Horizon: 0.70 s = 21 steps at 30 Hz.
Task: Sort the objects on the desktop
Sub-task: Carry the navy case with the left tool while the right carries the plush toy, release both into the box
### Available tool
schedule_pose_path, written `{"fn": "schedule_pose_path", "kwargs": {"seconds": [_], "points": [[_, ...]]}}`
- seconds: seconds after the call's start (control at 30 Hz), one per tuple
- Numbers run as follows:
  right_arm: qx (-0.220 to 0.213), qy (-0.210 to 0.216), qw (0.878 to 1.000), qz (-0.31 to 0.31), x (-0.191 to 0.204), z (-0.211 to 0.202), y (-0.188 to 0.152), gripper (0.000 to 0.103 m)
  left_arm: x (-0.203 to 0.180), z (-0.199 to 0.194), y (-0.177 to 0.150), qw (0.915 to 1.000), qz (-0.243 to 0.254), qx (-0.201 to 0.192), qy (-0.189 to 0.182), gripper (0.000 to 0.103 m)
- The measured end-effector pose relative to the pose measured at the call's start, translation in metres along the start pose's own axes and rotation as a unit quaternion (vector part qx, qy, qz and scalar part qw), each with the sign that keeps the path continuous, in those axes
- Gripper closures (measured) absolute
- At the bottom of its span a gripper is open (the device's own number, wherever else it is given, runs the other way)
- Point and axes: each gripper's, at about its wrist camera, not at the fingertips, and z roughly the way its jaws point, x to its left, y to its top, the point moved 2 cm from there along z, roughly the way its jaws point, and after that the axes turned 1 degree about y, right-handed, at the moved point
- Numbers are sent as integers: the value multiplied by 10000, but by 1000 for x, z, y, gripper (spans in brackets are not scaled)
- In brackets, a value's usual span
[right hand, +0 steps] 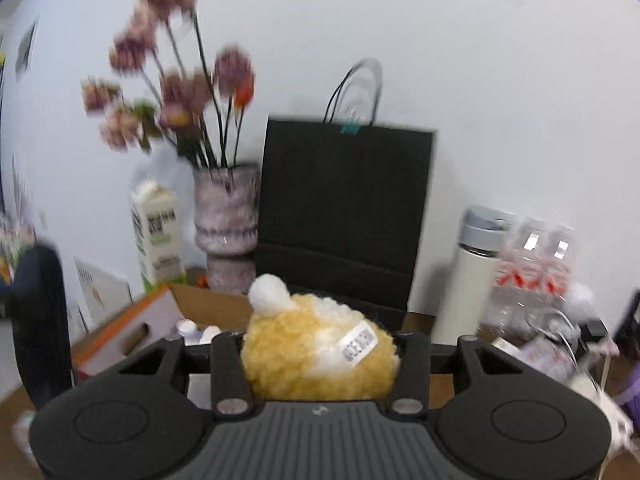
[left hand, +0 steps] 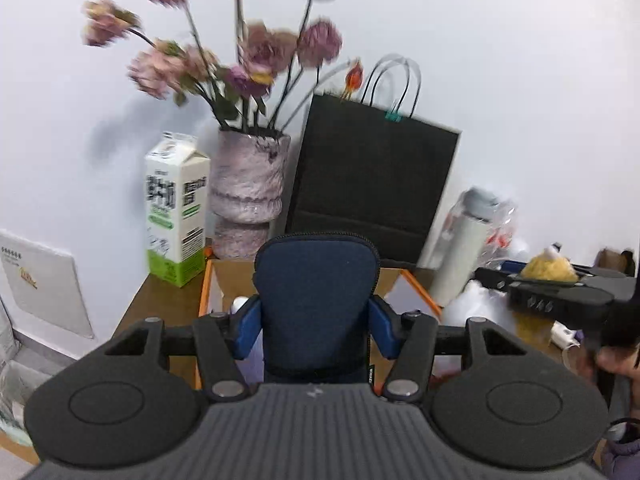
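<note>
Mid-carry: left tool [left hand: 316, 332] grips navy pouch [left hand: 316, 300], right tool [right hand: 320, 354] grips yellow plush [right hand: 316, 348]; next, drop into cardboard box [left hand: 232, 276] at 12 o'clock.

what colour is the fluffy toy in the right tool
Yellow plush toy with white patches and a white pom-pom; clearest in the right wrist view.

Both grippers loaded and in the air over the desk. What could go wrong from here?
1. The left gripper pinches the navy pouch only at its lower sides; the tall top could tip or slip.
2. The right gripper squeezes a soft yellow plush; the fluff may work loose.
3. The vase of long-stemmed flowers and the milk carton stand right behind the open box; a wide swing could topple them.
</note>
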Motion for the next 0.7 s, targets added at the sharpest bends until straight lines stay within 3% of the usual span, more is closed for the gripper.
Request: {"fn": "schedule_pose_path", "kwargs": {"seconds": [0.13,0.27,0.33,0.37,0.43,0.53,0.57,0.63,0.7], "points": [[583,101,9979,-250,4,80,-12,58,6,82,7,9956,337,438,755,47],[1611,401,9850,-472,16,143,-52,58,14,141,-14,9886,454,986,1040,48],[1832,512,9798,-615,21,157,-66,56,13,164,-25,9828,661,1232,1206,47],[1714,495,9817,-660,21,156,-66,52,12,172,-31,9798,805,1344,1243,46],[1874,452,9801,-465,16,161,-64,46,11,183,-45,9761,891,1453,1350,45],[1859,293,9817,-307,9,162,-54,33,15,184,-52,9789,823,1355,1287,48],[1818,219,9827,-267,7,162,-49,26,16,180,-49,9801,781,1326,1254,41],[1734,177,9846,-162,-2,154,-40,25,15,168,-40,9813,792,1255,1228,31],[1678,84,9857,-114,-6,146,-30,22,13,152,-27,9829,913,1061,1199,28]]}}
